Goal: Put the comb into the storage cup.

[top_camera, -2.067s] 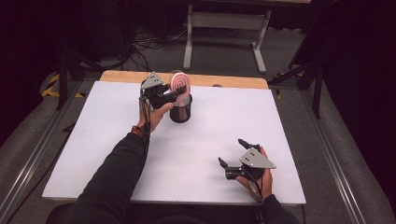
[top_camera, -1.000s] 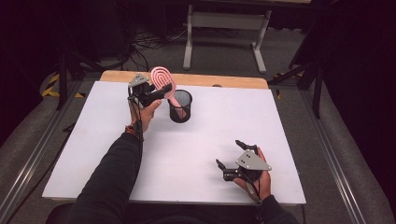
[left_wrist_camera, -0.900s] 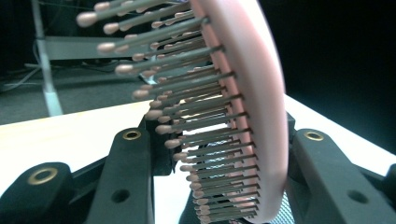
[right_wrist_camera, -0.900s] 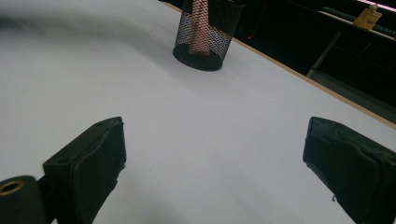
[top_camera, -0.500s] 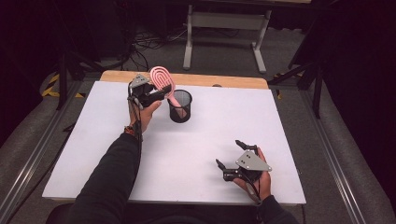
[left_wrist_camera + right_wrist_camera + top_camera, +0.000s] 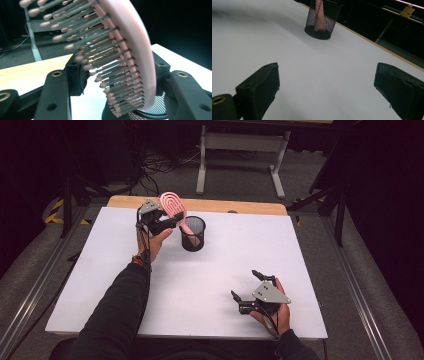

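Observation:
A pink hairbrush (image 6: 172, 205) stands handle-down in a black mesh cup (image 6: 193, 234) at the far left of the white table (image 6: 200, 290), its head leaning left out of the rim. My left gripper (image 6: 170, 221) is around the head. Its jaws have just been opening, and the brush (image 6: 130, 50) sits between them with bristles toward one pad and the smooth back toward the other, above the cup (image 6: 150, 112). My right gripper (image 6: 245, 284) rests near the front right edge, open and empty. The right gripper (image 6: 327, 82) faces the cup (image 6: 322, 20), where the pink handle (image 6: 319, 15) shows through the mesh.
A wooden strip (image 6: 240, 206) runs along the table's far edge. A grey metal stand (image 6: 240, 145) and cables lie on the floor beyond. Dark rails flank both sides of the table.
Since two seconds ago my left hand has shifted left and the brush has tipped from upright over the cup to leaning left. Over the last second neither hand has visibly moved.

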A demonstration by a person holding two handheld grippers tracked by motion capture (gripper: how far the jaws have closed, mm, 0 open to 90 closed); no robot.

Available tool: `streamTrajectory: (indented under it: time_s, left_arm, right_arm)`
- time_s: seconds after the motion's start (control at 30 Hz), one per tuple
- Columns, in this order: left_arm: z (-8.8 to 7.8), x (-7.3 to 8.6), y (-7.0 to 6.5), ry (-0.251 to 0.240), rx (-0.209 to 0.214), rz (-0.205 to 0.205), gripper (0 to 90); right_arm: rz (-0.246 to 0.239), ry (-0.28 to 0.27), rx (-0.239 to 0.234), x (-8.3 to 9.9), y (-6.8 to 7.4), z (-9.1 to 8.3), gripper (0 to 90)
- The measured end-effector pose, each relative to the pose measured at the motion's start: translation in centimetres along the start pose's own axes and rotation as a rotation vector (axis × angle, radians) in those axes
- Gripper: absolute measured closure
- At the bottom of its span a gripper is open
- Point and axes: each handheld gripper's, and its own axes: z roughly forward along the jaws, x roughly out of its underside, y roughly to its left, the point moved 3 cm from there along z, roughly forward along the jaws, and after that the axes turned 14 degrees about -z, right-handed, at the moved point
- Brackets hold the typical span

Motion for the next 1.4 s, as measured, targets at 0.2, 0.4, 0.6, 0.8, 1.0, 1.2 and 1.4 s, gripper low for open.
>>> streamTrajectory:
  time_s: [0.2, 0.4, 0.6, 0.8, 1.0, 1.2, 1.4]
  left_arm:
    - [-0.3, 0.2, 0.1, 0.005, -0.017, 0.023, 40.4]
    - [-0.5, 0.4, 0.3, 0.010, -0.013, 0.038, 39.1]
    - [-1.0, 0.4, 0.6, -0.002, 0.018, 0.032, 30.8]
    - [-1.6, 0.5, 1.0, -0.010, 0.025, 0.031, 27.3]
    - [-2.1, 0.7, 1.4, -0.013, 0.016, 0.030, 22.9]
    - [-2.7, 0.7, 1.3, -0.008, 0.005, 0.068, 21.1]
    - [-3.2, 0.4, 1.1, -0.012, 0.006, 0.093, 19.1]
  right_arm:
    - [0.000, 0.000, -0.001, 0.0, 0.0, 0.0, 7.1]
    - [-0.001, 0.000, -0.002, 0.0, 0.1, 0.0, 7.1]
    - [-0.002, 0.001, -0.003, 0.0, 0.1, 0.0, 7.1]
    - [-0.005, -0.001, -0.004, -0.1, 0.1, 0.0, 7.1]
    - [-0.005, 0.000, -0.006, -0.1, 0.2, 0.1, 7.1]
    - [-0.008, 0.000, -0.008, -0.2, 0.2, 0.1, 7.1]
    - [-0.009, 0.001, -0.009, -0.2, 0.3, 0.1, 7.1]
